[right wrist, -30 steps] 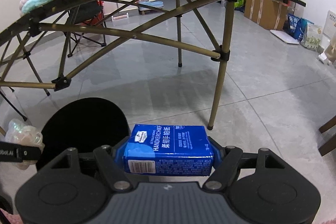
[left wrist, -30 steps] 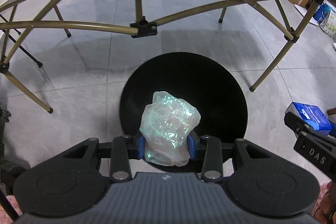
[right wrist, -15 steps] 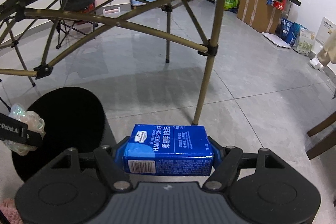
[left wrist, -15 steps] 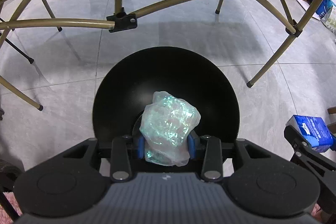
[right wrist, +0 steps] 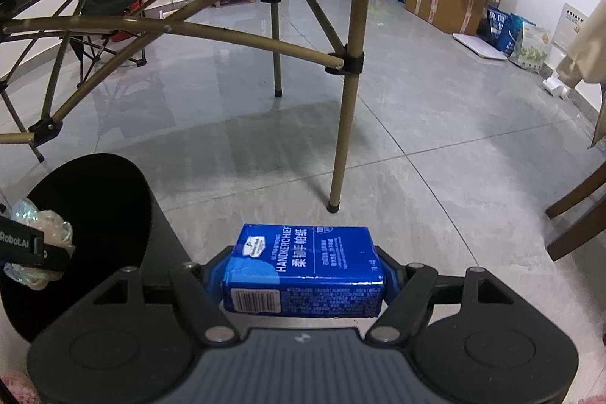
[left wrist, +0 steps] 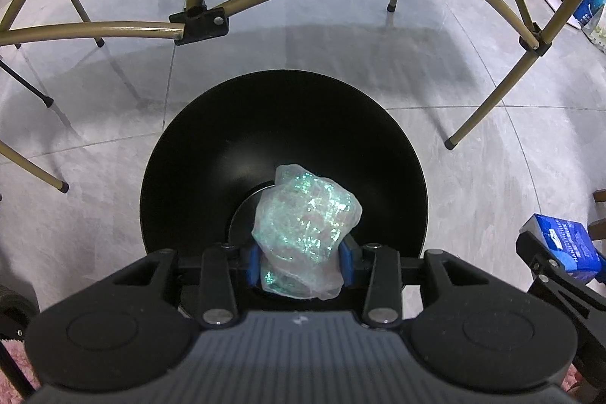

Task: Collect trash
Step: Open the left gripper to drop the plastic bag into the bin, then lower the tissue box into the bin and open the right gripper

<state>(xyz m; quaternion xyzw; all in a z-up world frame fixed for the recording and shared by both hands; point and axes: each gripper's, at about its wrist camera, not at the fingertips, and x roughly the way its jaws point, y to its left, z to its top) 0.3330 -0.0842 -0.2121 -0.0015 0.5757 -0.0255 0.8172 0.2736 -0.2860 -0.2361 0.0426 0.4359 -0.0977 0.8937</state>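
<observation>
**Wad over bin, jaws letting go**

Wad of iridescent plastic film (left wrist: 303, 233) sits between the left tongs (left wrist: 299, 262), directly above the black bin (left wrist: 212, 154), whose mouth fills the view from 9 to 3 o'clock; the jaws are opening with the wad between the pads. The left hand is nearer the bin. The right tongs (right wrist: 303, 275) pinch a blue tissue pack (right wrist: 306, 267), long axis crosswise, bin at 9 o'clock. One wad, one pack, one bin.

Bin (right wrist: 94, 184) cut off at left edge.
</observation>
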